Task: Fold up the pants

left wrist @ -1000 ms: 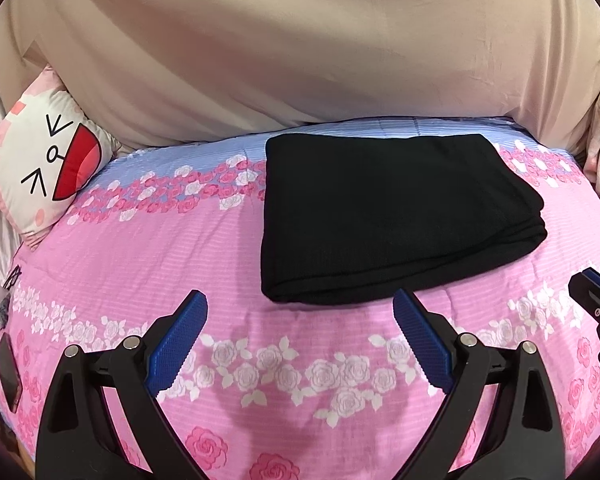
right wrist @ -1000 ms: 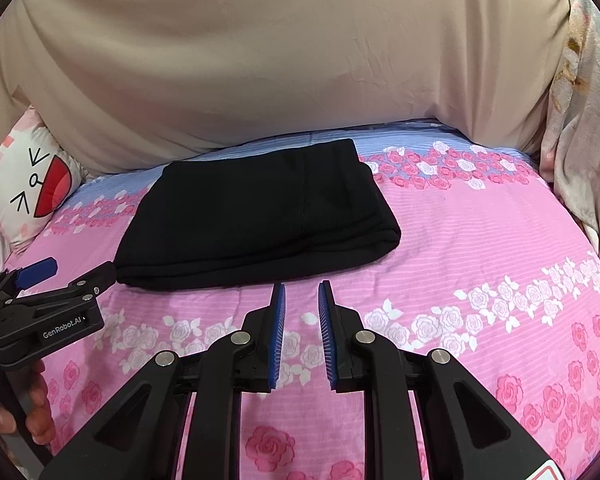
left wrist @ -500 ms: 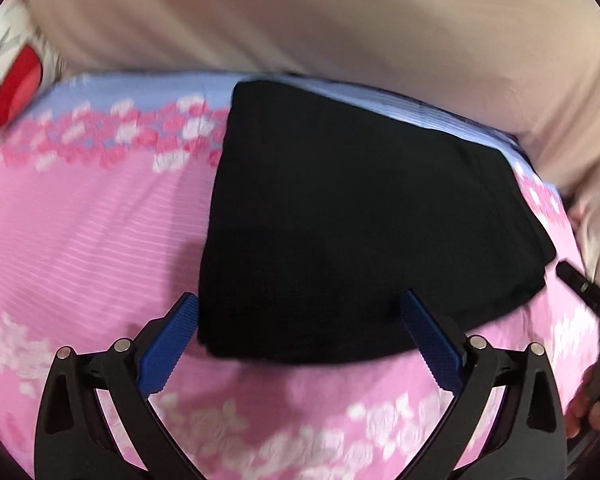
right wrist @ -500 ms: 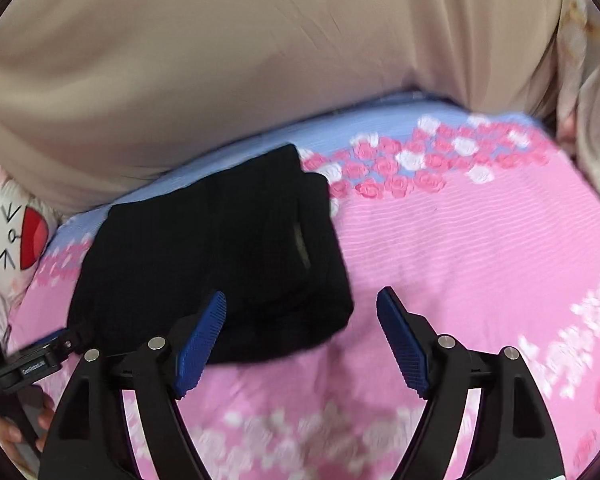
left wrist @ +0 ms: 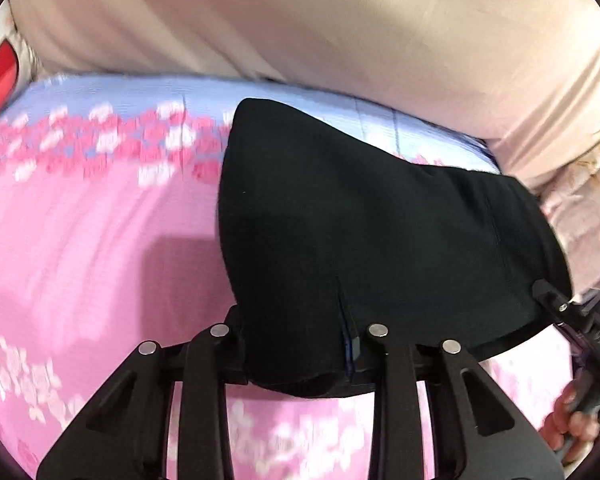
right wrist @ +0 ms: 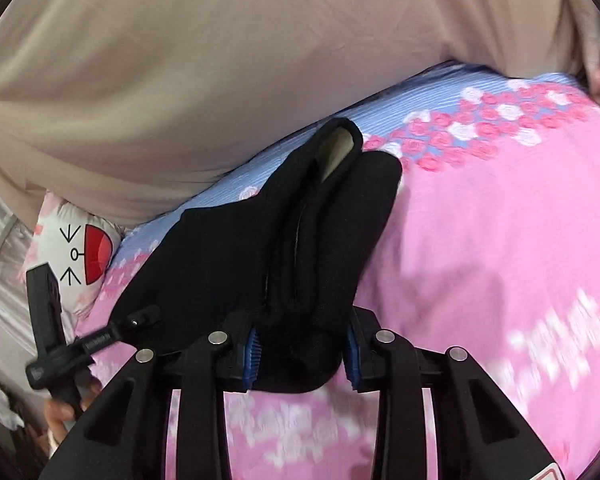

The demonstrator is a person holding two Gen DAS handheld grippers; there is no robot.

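Folded black pants (left wrist: 380, 220) lie on a bed with a pink floral sheet (left wrist: 80, 248). In the left wrist view my left gripper (left wrist: 296, 348) is at their near left edge. Its jaws are closing and the cloth bunches between them, covering the left finger. In the right wrist view the pants (right wrist: 228, 248) show their layered right end. My right gripper (right wrist: 302, 356) is closing on the near right corner, and the cloth fills the gap between its blue pads (right wrist: 252, 354). Each view shows the other gripper at its side, the right gripper (left wrist: 568, 316) and the left gripper (right wrist: 100, 336).
A large beige quilt (left wrist: 300, 20) rises behind the pants. A white cat-face pillow (right wrist: 80, 256) with a red mouth lies at the far left. A hand (right wrist: 60, 412) holds the left gripper's handle. Pale floral fabric (left wrist: 580, 184) hangs at the bed's right.
Both grippers have moved forward and down onto the pants' near edge. Their jaws, wide apart half a second ago, have closed in on the cloth, which now bunches between them.
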